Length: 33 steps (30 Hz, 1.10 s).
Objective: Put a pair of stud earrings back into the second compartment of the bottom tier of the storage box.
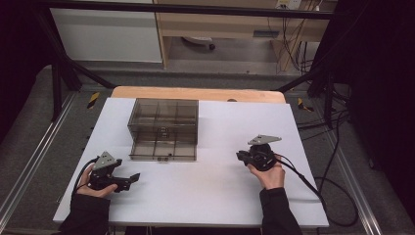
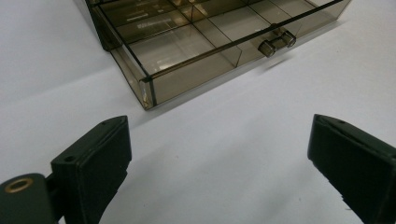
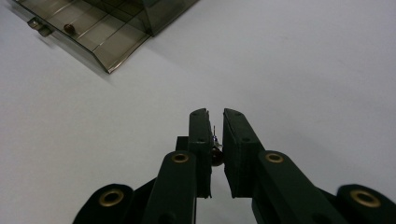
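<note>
A smoky see-through drawer box [image 1: 164, 117] stands on the white table [image 1: 210, 191], its lower drawer [image 1: 163, 149] pulled out toward me and split into compartments. A small brown bead [image 3: 68, 28] lies in one compartment of the drawer [image 3: 100, 39]. My right gripper [image 3: 215, 117] is shut on a small dark round piece [image 3: 216, 156] with a thin pin, held just above the table to the right of the box [image 1: 241, 156]. My left gripper [image 2: 219, 133] stands open with nothing between its jaws, low on the table at the drawer's front left corner [image 1: 133, 178].
The drawer's small clear handle [image 2: 276, 42] sticks out at its front. A wooden strip [image 1: 195, 93] edges the table's far side. Cables [image 1: 313, 183] trail off the right gripper over the table's right edge. Metal frame bars [image 1: 63, 63] stand behind.
</note>
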Tool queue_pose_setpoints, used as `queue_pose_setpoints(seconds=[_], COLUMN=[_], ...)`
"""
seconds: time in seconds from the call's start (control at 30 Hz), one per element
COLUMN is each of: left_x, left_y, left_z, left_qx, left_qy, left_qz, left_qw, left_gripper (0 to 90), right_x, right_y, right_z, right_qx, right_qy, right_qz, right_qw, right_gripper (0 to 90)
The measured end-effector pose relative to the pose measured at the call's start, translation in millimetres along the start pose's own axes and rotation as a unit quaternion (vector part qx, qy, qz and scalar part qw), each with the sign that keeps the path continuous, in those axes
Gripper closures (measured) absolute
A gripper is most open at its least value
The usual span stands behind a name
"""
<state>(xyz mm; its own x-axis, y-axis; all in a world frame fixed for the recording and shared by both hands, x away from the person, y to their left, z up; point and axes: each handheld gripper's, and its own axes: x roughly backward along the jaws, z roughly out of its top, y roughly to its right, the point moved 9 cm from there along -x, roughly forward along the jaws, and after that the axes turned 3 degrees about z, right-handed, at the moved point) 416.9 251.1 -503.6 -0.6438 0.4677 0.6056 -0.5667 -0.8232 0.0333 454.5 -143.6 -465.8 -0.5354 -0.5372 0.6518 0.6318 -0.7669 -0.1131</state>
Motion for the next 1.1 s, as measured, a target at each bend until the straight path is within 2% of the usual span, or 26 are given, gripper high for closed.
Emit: queue_pose_setpoints(seconds=[0.27,0.6,1.1], left_x=[-0.1,0.1,0.3], left_y=[0.4,0.7,0.3], left_z=[-0.2,0.2,0.2], left_qx=[0.000,-0.001,0.000], left_qy=[-0.001,0.000,0.001], left_qz=[0.000,-0.001,-0.001], left_qw=[1.0000,1.0000,1.0000], left_gripper=[6.2,6.2,6.2], right_x=[-4.1,-18.0,-36.4], right_y=[-14.6,-38.5,-66.1], right_z=[11.1,25.4,43.7], right_qx=[0.015,0.032,0.051], right_qy=[0.003,0.005,0.010], right_qz=[0.013,0.036,0.062], right_qw=[0.9998,0.9988,0.9968], right_gripper=[82.6,82.7,82.7])
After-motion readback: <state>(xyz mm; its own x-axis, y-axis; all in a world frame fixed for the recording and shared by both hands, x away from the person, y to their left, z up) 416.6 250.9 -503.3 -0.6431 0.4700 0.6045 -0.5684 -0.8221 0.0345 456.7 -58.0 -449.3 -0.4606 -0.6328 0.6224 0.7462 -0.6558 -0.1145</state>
